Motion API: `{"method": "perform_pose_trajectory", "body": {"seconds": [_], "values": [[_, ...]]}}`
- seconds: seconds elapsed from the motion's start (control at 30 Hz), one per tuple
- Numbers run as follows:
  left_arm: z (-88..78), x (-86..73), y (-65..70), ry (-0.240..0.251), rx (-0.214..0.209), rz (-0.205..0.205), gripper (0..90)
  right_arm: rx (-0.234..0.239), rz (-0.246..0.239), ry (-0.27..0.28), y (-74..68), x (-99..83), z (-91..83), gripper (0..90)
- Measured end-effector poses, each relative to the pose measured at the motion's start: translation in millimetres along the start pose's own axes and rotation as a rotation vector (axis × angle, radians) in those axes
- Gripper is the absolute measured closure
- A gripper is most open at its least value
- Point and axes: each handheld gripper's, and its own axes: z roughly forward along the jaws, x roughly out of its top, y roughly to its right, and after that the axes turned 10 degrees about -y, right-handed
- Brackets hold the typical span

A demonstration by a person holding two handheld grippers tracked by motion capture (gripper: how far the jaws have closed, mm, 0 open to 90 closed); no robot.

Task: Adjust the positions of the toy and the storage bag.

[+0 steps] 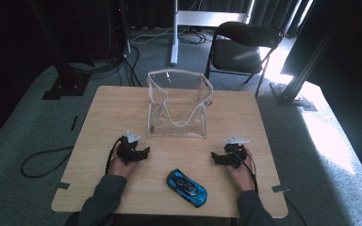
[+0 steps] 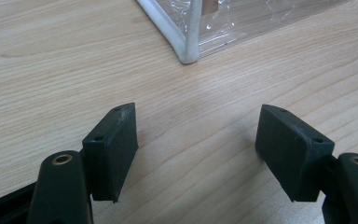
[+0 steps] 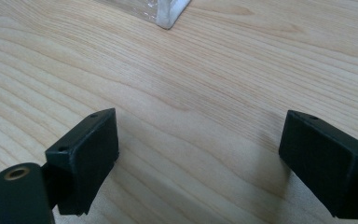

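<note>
A clear plastic pouch [image 1: 176, 104] with white piping stands open-topped at the middle of the wooden table [image 1: 113, 106]. A blue toy car [image 1: 186, 187] lies near the front edge, between my two hands. My left gripper [image 1: 143, 153] rests on the table left of the car, open, nothing between its jaws. In the left gripper view [image 2: 196, 144] the pouch's lower corner [image 2: 189, 49] lies just ahead. My right gripper [image 1: 215, 158] rests right of the car, open wide and empty. Ahead of the right gripper [image 3: 198, 156], a pouch corner [image 3: 168, 14] shows at the top.
A black folding chair [image 1: 242, 47] stands beyond the table's far edge. Black frame posts and cables sit on the grey carpet around the table. Bare wood lies on both sides of the pouch.
</note>
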Motion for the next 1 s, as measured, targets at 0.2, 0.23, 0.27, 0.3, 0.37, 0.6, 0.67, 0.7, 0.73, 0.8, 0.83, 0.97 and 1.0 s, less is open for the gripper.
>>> {"method": "perform_pose_trajectory", "body": {"seconds": [0.2,0.23,0.27,0.3,0.37,0.6,0.67,0.7,0.73,0.8,0.83,0.97,1.0], "values": [[0.1,0.1,0.1,-0.001,-0.005,0.006,29.9,-0.001,0.005,0.001,-0.7,-1.4,-1.1,12.2],[0.0,0.2,0.1,-0.001,-0.008,0.010,29.9,-0.004,0.008,0.002,-0.5,-1.5,-1.2,12.9],[0.0,0.2,0.1,-0.001,-0.008,0.010,29.7,-0.004,0.008,0.002,-0.5,-1.5,-1.2,12.9],[0.2,0.3,0.6,0.000,-0.018,0.021,29.6,-0.004,0.009,0.002,0.5,-1.1,-1.0,12.9],[0.2,0.2,0.8,-0.001,-0.021,0.027,29.6,-0.005,0.010,0.002,0.7,-0.9,-0.8,13.0],[-0.5,2.2,1.1,-0.015,-0.041,0.054,30.2,0.003,-0.002,-0.031,-1.4,6.1,-4.4,33.1],[-1.0,2.5,1.6,-0.017,-0.044,0.059,34.2,0.014,-0.016,-0.033,-2.6,8.0,-5.1,42.7],[-1.4,2.9,2.2,-0.021,-0.045,0.062,34.2,0.014,-0.016,-0.033,-2.6,8.0,-5.1,42.7],[-1.8,3.4,2.6,-0.025,-0.046,0.063,35.7,0.017,-0.023,-0.031,-3.1,8.6,-5.0,45.0],[-1.9,4.8,3.3,-0.028,-0.046,0.062,41.5,0.022,-0.034,-0.028,-4.8,11.9,-4.9,52.5],[-1.9,5.4,3.3,-0.030,-0.044,0.061,43.2,0.021,-0.037,-0.020,-5.2,13.2,-5.0,54.5],[-0.9,9.3,3.4,-0.024,-0.042,0.055,45.6,0.054,-0.042,0.018,-6.6,24.2,-7.6,56.6],[-0.9,10.8,3.6,-0.016,-0.045,0.054,45.6,0.054,-0.042,0.018,-6.6,24.2,-7.6,56.6]]}}
